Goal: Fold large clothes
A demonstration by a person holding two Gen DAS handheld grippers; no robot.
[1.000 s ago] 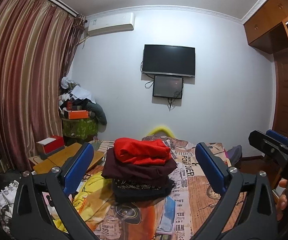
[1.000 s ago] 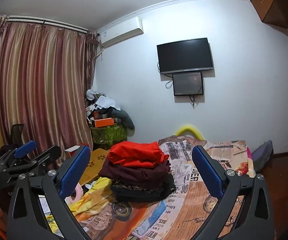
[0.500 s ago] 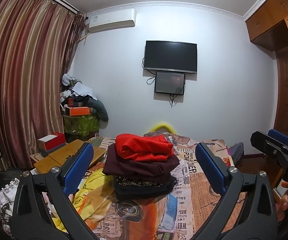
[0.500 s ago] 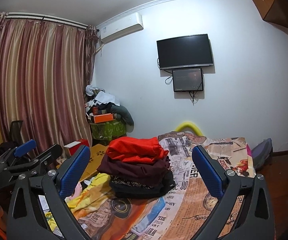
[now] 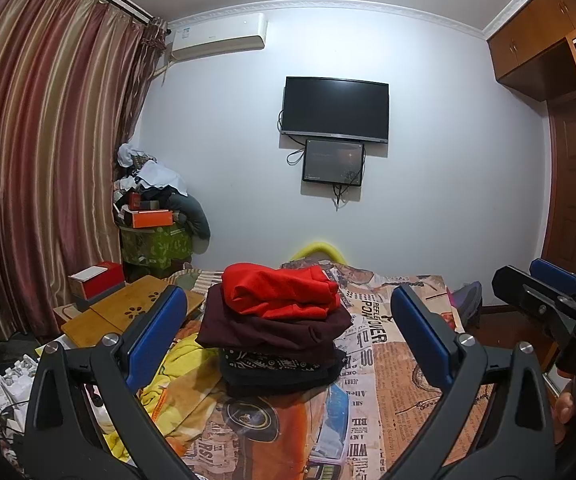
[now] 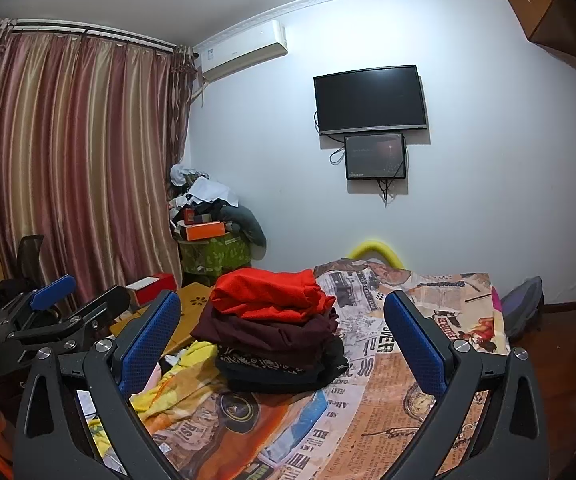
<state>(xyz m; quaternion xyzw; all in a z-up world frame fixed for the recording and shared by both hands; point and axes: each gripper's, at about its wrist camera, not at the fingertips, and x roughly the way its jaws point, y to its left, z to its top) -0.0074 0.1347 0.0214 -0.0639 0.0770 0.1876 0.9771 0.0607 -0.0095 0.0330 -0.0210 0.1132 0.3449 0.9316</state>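
Clothes stack [image 5: 275,332] folded, long axis w/ bed's [image 5: 404,364] width.

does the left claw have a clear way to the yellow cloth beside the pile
Probably yes: the left claw is open and empty, and the yellow cloth lies uncovered on the bed left of the folded pile.

A bed [image 5: 408,380] in a newspaper-print cover is carrying a stack of folded clothes [image 5: 275,328] — red on top — with crumpled yellow fabric [image 5: 167,384] lying beside it.
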